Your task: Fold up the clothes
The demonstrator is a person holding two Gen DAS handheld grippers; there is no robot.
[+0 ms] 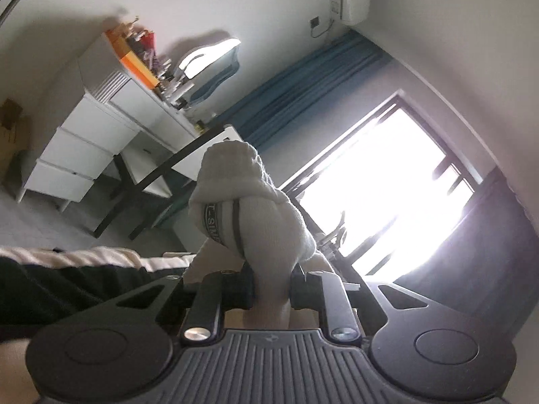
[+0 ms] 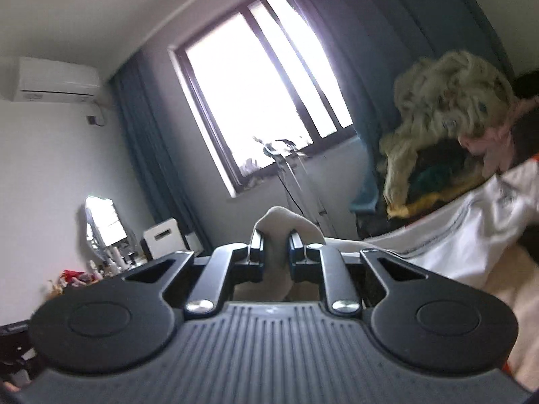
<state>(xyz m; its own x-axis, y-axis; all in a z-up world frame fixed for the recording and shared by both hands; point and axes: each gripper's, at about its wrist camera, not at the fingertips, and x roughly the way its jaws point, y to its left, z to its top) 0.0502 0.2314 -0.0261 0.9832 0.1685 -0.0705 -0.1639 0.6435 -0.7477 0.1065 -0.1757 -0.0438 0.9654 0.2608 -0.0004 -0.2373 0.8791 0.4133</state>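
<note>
The left gripper (image 1: 272, 291) is clenched on a white knitted sock with a dark lettered band (image 1: 232, 202), which bulges up beyond the fingers, lifted in front of a bright window (image 1: 387, 181). The right gripper (image 2: 276, 252) pinches a fold of white knitted fabric (image 2: 284, 224); whether it is the same sock cannot be told. To the far right lies a white garment with thin stripes (image 2: 471, 229) beneath a heap of shaggy beige clothing (image 2: 448, 94).

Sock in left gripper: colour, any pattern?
White sock, dark lettered band and thin dark stripe; clearest in left wrist view.
</note>
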